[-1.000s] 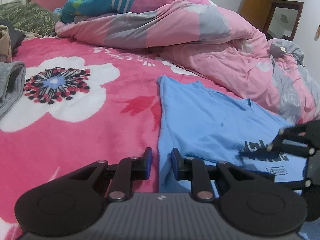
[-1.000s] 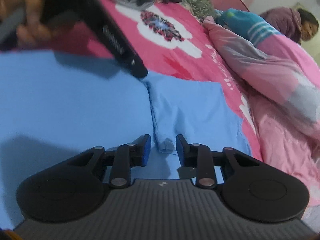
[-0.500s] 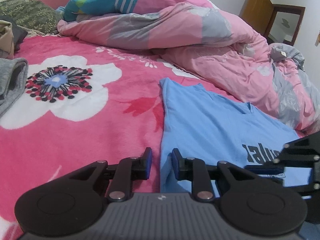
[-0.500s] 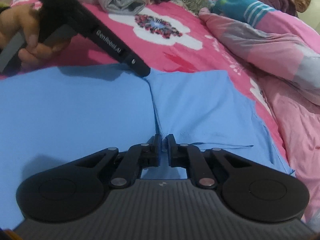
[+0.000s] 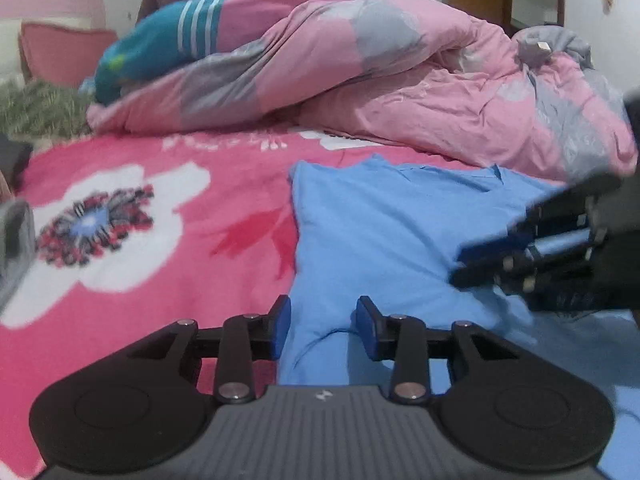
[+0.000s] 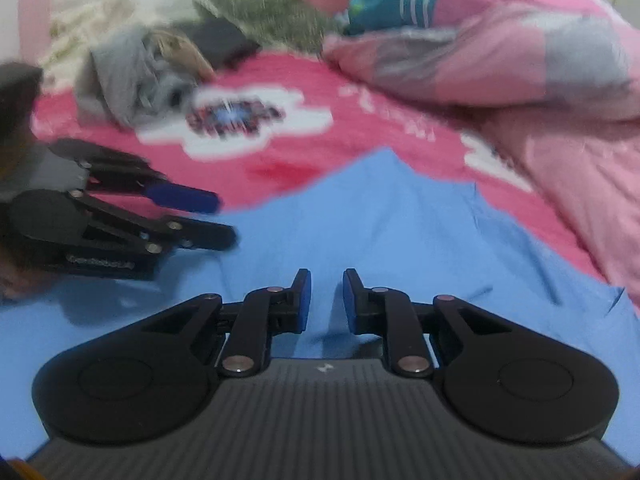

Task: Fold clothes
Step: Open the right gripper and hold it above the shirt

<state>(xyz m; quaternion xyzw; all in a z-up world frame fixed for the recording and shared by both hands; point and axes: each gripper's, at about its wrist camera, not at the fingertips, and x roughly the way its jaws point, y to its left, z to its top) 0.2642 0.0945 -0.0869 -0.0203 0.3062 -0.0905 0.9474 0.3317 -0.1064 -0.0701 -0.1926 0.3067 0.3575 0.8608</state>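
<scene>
While your left gripper [image 5: 322, 326] sits low over the left edge of the blue T-shirt [image 5: 384, 232], its jaws are opening: the left-wrist view shows a small ridge of blue cloth lying between the pads, but neither pad presses on it, so nothing is held. The shirt lies flat on the pink floral blanket [image 5: 160, 288], with the rumpled pink quilt [image 5: 400, 92] just beyond its far edge. Your right gripper [image 5: 480, 258] reaches in from the right, low over the shirt.

From the right-wrist view, your right gripper [image 6: 324, 300] also has its jaws opening, parted over bare blue cloth [image 6: 400, 232] and gripping nothing. The picture is blurred, so slow your hand. A heap of grey clothes [image 6: 128, 80] lies well apart.

For a clean fold, I judge that you should settle both grippers, pinch matching points of 1 edge, and lift them together.
</scene>
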